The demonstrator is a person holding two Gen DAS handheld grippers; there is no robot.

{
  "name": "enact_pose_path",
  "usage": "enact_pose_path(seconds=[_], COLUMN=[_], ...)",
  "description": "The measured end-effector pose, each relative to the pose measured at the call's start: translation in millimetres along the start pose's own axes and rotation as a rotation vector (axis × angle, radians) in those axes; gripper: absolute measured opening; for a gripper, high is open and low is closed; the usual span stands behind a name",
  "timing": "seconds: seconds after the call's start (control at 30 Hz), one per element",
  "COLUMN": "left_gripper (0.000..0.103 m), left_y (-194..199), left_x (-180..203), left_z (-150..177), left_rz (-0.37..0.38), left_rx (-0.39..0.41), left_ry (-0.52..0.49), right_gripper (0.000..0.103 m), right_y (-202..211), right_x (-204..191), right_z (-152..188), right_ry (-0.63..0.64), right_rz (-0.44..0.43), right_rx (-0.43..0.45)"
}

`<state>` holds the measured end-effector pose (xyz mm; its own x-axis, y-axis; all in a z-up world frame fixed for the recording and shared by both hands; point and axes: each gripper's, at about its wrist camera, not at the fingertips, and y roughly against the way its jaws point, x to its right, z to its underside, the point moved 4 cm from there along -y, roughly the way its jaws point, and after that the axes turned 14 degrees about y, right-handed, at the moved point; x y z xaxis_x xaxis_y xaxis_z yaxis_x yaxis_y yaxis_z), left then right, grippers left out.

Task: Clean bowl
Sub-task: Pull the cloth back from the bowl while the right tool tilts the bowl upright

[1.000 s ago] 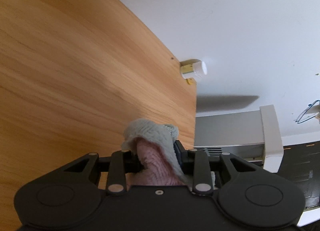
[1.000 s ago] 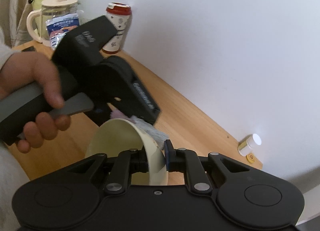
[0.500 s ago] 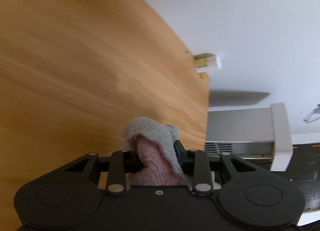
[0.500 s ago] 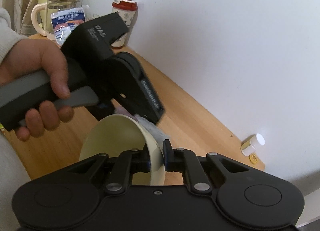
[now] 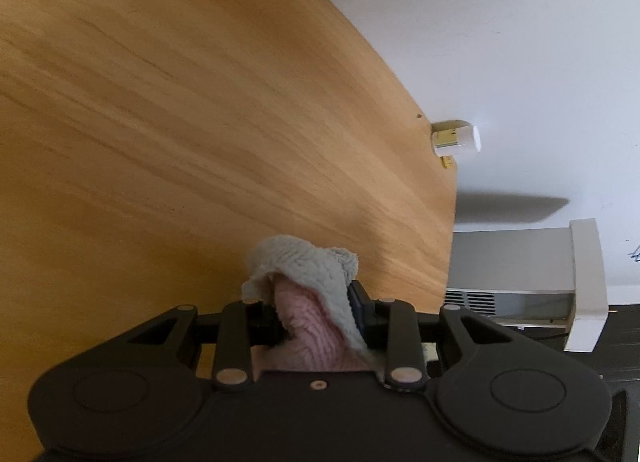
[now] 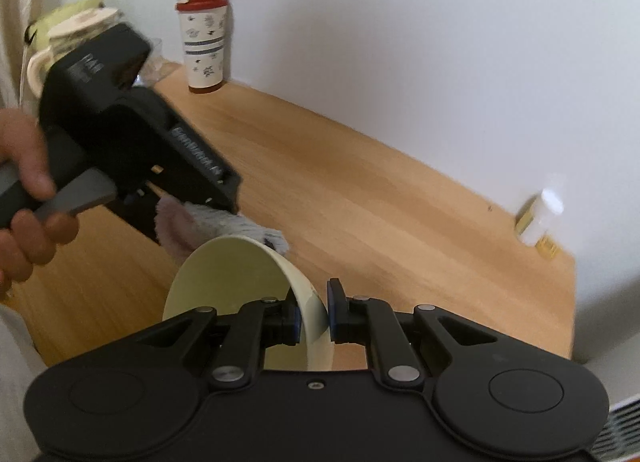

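My right gripper (image 6: 313,310) is shut on the rim of a pale cream bowl (image 6: 236,274), held tilted above the wooden table (image 6: 380,198). My left gripper (image 5: 314,308) is shut on a fluffy cloth (image 5: 304,282), pink inside and grey-white outside. In the right wrist view the left gripper's black body (image 6: 132,142) is held by a hand just behind the bowl, and the cloth (image 6: 188,226) hangs at the bowl's far rim. The bowl does not show in the left wrist view.
A red-lidded patterned cup (image 6: 204,42) and a glass jug (image 6: 68,46) stand at the back left by the wall. A small white-capped bottle (image 6: 538,218) sits at the table's far right corner; it also shows in the left wrist view (image 5: 454,138). A white heater (image 5: 520,282) is beyond the edge.
The left gripper with the cloth has moved left and back, out from over the bowl's middle to its far rim. The right gripper has swung its view rightward, bowl still held.
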<state>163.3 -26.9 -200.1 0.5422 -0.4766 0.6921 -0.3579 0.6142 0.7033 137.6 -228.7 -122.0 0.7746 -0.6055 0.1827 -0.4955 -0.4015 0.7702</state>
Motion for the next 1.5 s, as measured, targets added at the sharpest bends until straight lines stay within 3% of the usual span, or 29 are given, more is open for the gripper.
enact_pose_path(seconds=[0.53, 0.8, 0.93, 1.03, 1.23, 1.33, 1.4, 1.5], left_gripper=[0.030, 0.030, 0.030, 0.030, 0.030, 0.030, 0.031, 0.033], left_y=[20.6, 33.6, 38.9, 36.4, 38.0, 41.0, 43.6, 46.6], left_x=[10.2, 15.3, 13.6, 12.4, 16.2, 17.4, 16.2, 12.1], left_z=[1.4, 1.6, 1.1, 4.1, 15.4, 16.8, 19.3, 24.7], left_rz=[-0.001, 0.025, 0.014, -0.062, -0.029, -0.018, -0.030, -0.022], left_rx=[0.062, 0.101, 0.124, 0.151, 0.165, 0.188, 0.214, 0.240], left_ry=[-0.065, -0.065, -0.072, -0.118, -0.133, -0.136, -0.137, -0.122], right_gripper=[0.015, 0.011, 0.010, 0.010, 0.015, 0.020, 0.032, 0.037], right_y=[-27.3, -33.7, -35.8, -38.5, -36.6, -35.8, -36.2, -36.7], right_x=[27.6, 51.3, 51.7, 52.4, 47.7, 47.2, 47.4, 47.8], right_z=[30.2, 55.1, 61.8, 64.9, 64.2, 61.5, 60.1, 58.0], right_ry=[-0.254, -0.455, -0.459, -0.477, -0.437, -0.404, -0.380, -0.345], right_rz=[-0.078, -0.135, -0.137, -0.153, -0.161, -0.172, -0.184, -0.203], right_rx=[-0.018, -0.050, -0.077, -0.094, -0.094, -0.088, -0.083, -0.077])
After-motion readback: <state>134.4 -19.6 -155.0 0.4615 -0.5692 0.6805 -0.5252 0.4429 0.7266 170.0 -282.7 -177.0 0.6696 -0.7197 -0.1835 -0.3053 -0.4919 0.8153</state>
